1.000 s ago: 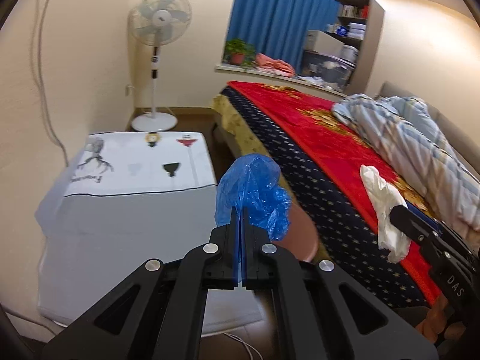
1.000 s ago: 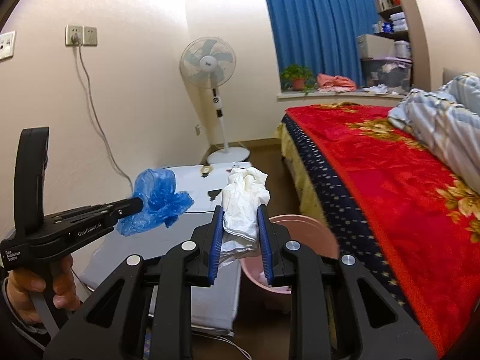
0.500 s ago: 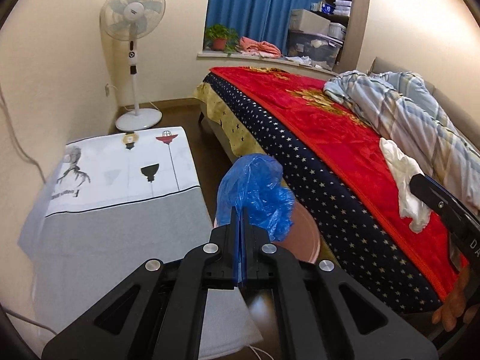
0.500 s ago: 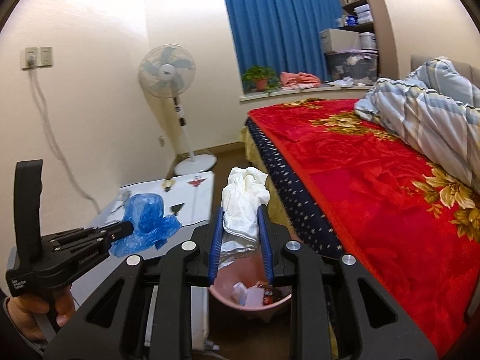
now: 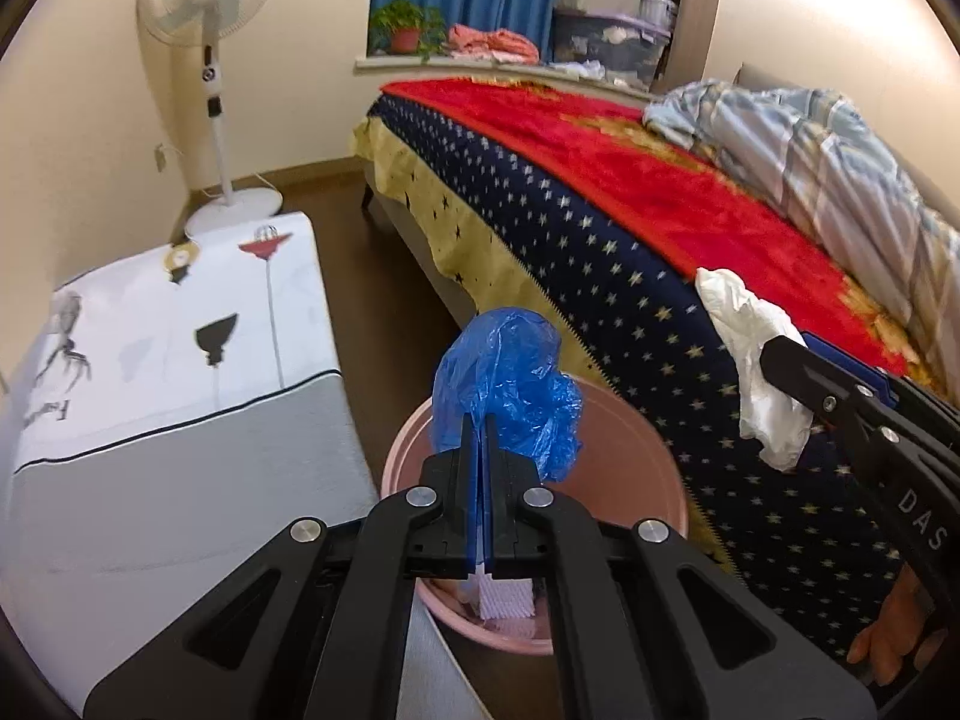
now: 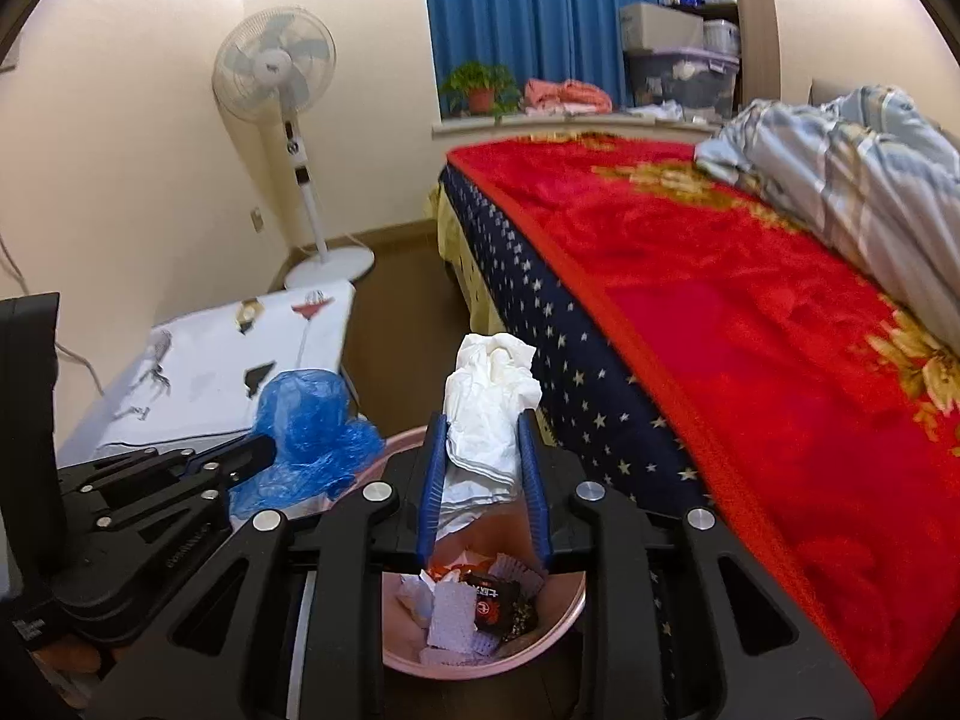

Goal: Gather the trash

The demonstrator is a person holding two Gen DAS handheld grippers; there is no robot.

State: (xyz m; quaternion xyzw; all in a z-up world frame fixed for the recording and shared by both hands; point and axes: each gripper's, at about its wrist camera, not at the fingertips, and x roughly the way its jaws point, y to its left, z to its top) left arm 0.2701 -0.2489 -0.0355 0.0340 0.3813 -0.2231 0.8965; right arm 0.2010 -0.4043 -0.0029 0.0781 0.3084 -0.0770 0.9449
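A left gripper [image 5: 478, 426] clamped tight on a crumpled blue plastic bag [image 5: 510, 384] hangs over a pink bin [image 5: 630, 450] at the lower centre of the left wrist view, its jaws pressed together on the thin plastic. To the right of that frame the right gripper [image 5: 774, 360] enters from the edge, a white crumpled bag [image 5: 753, 354] bunched at its tip in front of the starred navy side of a bed [image 5: 600, 276].

The right wrist view looks straight between the blue-padded fingers [image 6: 433, 480] of the right gripper [image 6: 483, 438], which stand apart with the white crumpled bag [image 6: 489, 402] wedged between them, both pads against it. Only this view shows what the pink bin [image 6: 558, 630] holds: paper scraps and a dark snack wrapper [image 6: 495, 600] at the bottom centre. At the lower left, the left gripper [image 6: 264, 450] appears side-on with the blue plastic bag [image 6: 306, 432] over the bin's rim.

A table [image 5: 180, 360] under a white printed cloth stands to the left of the bin, a pedestal fan [image 5: 207, 0] behind it at the upper left. A red blanket [image 6: 720, 300] and striped quilt [image 6: 852, 168] cover the bed; blue curtains [image 6: 522, 18] and a potted plant [image 6: 480, 87] fill the window at the top. The gripper bodies block the near floor in both views.
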